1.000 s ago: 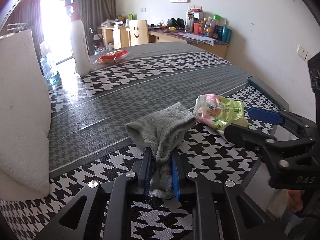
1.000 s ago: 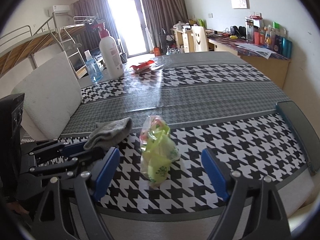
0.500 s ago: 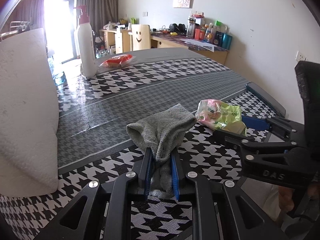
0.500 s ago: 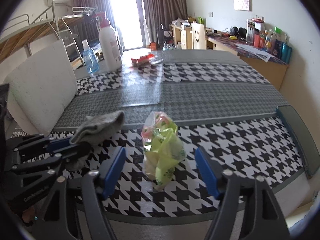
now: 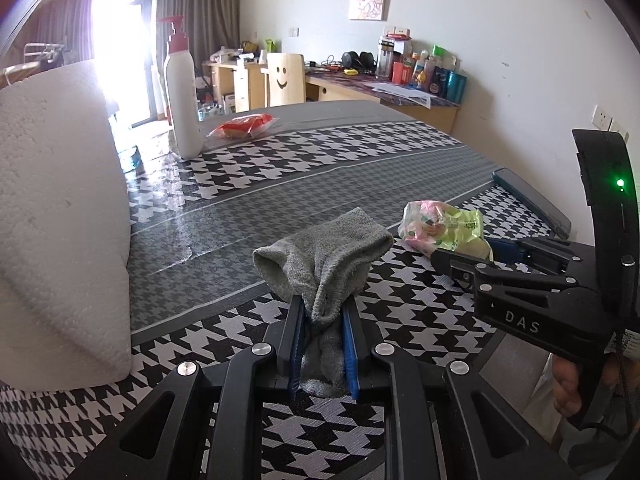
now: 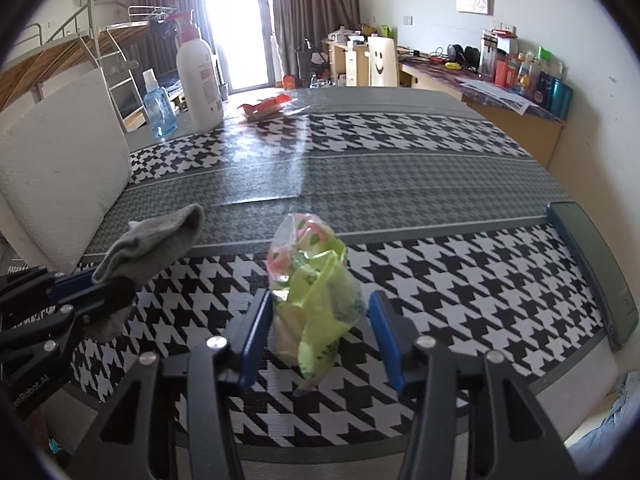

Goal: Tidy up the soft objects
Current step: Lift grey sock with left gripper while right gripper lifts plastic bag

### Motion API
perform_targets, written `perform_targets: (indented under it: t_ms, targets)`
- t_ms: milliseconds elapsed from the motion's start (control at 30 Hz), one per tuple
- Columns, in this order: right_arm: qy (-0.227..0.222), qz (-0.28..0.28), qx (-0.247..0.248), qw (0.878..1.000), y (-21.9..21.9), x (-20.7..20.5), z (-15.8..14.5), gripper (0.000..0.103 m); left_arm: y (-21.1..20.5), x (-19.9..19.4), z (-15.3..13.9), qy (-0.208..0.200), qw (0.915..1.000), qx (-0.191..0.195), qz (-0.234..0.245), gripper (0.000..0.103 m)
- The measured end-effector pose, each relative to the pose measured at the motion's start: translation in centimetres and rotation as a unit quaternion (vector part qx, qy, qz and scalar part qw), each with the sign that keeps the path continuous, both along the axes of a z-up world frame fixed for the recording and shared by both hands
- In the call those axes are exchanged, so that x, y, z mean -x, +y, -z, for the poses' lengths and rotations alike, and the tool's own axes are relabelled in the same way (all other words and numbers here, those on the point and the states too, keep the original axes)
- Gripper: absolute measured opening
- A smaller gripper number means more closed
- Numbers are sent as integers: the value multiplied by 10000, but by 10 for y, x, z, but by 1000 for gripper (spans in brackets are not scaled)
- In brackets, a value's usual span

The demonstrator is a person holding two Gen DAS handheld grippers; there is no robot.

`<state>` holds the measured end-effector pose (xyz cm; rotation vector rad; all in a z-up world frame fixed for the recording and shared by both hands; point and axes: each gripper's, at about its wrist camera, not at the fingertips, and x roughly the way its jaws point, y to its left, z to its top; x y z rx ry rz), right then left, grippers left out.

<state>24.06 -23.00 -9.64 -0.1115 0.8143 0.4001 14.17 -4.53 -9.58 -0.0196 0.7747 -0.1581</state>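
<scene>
My left gripper point(image 5: 320, 312) is shut on a grey sock point(image 5: 324, 260), which bunches up above the blue pads; the sock also shows at the left of the right wrist view point(image 6: 156, 240). A green and pink plastic snack bag point(image 6: 316, 292) stands on the houndstooth tablecloth point(image 6: 460, 280). My right gripper point(image 6: 320, 312) is open, its blue pads on either side of the bag and close to it. In the left wrist view the bag point(image 5: 444, 228) lies to the right with the right gripper point(image 5: 480, 256) around it.
A white foam block point(image 5: 56, 220) stands at the left. A white pump bottle point(image 5: 182, 92), a blue bottle point(image 6: 158, 108) and a red packet point(image 5: 240, 126) sit at the far side. A dark bar point(image 6: 592, 272) lies at the right table edge.
My right gripper has moved forward around the snack bag and its jaws have narrowed toward it. My left gripper has kept hold of the sock and shifted slightly.
</scene>
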Motion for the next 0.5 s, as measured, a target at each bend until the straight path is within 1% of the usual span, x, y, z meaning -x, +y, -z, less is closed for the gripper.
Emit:
perform_targets:
  t_ms: [67,267,500]
  targets:
    - [9,2,-18,10000,0,0,-1,42,1,2,-1,-26,10000,0,2,19]
    - [-38,0,-93,9999,-1,5,-5,36,6,8,-6,-118,9999,37,-80,19]
    - [-172,-39,-129,9998,2,13,-12,35,13,16,-11,-217,9997,67,-106,19]
